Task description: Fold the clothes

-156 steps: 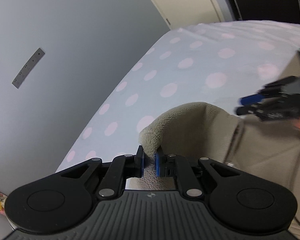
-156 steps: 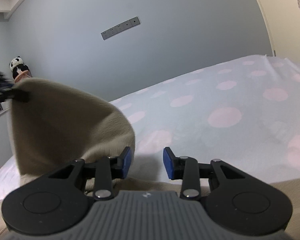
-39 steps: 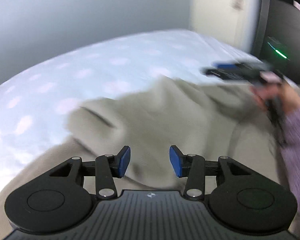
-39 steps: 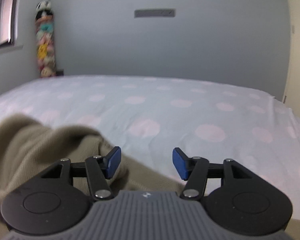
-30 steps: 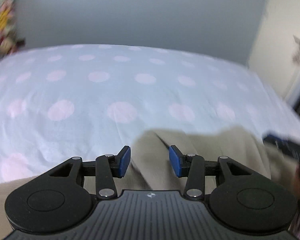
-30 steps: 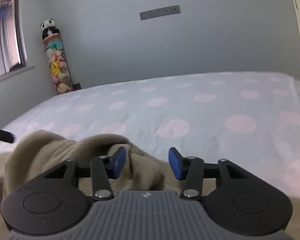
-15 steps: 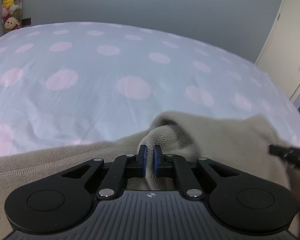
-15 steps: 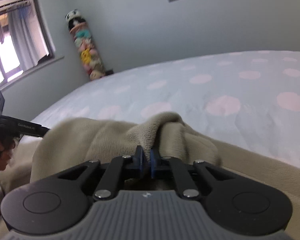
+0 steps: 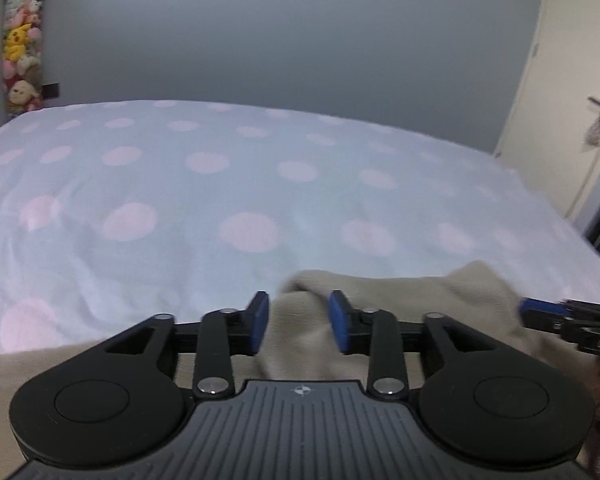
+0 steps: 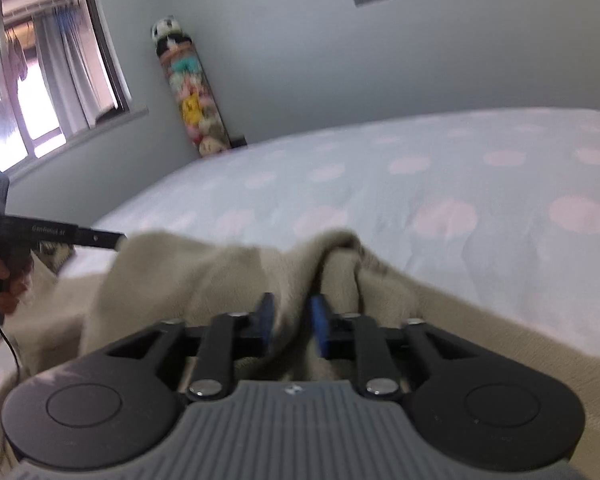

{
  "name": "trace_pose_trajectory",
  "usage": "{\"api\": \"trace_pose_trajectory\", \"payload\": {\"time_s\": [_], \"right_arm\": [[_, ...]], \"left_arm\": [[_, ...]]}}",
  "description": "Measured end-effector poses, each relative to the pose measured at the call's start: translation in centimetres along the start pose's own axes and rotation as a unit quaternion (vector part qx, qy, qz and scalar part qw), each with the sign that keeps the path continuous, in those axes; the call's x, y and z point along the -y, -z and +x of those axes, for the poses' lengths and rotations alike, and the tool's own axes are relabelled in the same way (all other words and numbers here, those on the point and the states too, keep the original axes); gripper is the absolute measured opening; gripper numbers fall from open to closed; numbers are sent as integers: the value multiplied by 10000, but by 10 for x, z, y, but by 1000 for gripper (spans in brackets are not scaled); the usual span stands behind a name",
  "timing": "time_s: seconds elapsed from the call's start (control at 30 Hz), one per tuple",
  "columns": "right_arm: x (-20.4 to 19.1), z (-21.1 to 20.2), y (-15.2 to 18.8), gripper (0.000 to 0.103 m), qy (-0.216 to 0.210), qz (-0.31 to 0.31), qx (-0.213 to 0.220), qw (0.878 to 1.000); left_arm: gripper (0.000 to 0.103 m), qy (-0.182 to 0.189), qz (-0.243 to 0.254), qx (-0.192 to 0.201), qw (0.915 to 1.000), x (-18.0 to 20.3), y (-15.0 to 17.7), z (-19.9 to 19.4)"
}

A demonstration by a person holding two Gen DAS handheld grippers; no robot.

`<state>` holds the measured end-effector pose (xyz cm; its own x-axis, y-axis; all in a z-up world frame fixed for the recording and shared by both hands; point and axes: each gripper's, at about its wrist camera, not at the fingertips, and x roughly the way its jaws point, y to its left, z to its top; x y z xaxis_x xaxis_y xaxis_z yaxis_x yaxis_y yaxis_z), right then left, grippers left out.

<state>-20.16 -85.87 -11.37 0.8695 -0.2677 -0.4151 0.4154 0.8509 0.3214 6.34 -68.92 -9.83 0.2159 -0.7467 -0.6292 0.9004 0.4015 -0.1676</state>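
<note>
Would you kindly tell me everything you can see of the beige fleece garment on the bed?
The beige fleece garment looks soft, thick and fuzzy. It lies rumpled at the near edge of the polka-dot bed sheet. A raised fold stands between the blue pads of the left gripper, whose jaws have just been opening, so the fold is loose. Another ridge sits between the pads of the right gripper, whose jaws have also just been opening; blur hides whether they still touch it. What kind of garment it is I cannot tell.

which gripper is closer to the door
Right. The right gripper sits toward the door's side of the bed; the left gripper is farther from it. Both jaws have just been opening, beige fleece between them.
</note>
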Motion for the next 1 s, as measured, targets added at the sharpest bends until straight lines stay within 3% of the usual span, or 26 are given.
{"api": "trace_pose_trajectory", "payload": {"time_s": [0.07, 0.17, 0.23, 0.37, 0.4, 0.5, 0.57, 0.6, 0.63, 0.73, 1.0], "right_arm": [[-4, -1, -2, 49, -30, -26, 43, 10000], [-16, 11, 1, 57, 163, -170, -209, 9995], [-23, 20, 3, 57, 316, -257, -395, 9984], [-39, 19, 13, 57, 686, -153, -475, 9964], [-41, 13, 21, 56, 710, -6, -459, 9964], [-50, 2, 37, 45, 826, 230, -517, 9950], [-56, 3, 37, 30, 1048, 242, -612, 9923], [-59, 1, 38, 26, 1062, 364, -643, 9916], [-61, -1, 40, 18, 1075, 487, -673, 9907], [-66, -3, 49, 15, 1218, 655, -742, 9876], [-86, -10, 63, 15, 1743, 578, -823, 9796]], "left_arm": [[42, 68, 145, -73, 9998, 15, 10, -2], [44, -31, 281, -112, 9995, 32, 26, -2], [48, -126, 232, -114, 9996, 38, 35, -4], [52, 200, 38, -85, 9998, 43, 46, -16], [59, 305, 126, -18, 9995, 46, 49, -19], [60, 416, 266, 27, 9988, 53, 59, -14], [50, 426, 307, 2, 9986, 57, 65, -6], [30, 425, 75, -144, 9990, 52, 69, 0], [18, 423, -158, -289, 9986, 46, 72, 7], [10, 476, -601, -458, 9960, 34, 82, 15], [11, 511, -1262, -698, 9882, 16, 96, 4]]}}
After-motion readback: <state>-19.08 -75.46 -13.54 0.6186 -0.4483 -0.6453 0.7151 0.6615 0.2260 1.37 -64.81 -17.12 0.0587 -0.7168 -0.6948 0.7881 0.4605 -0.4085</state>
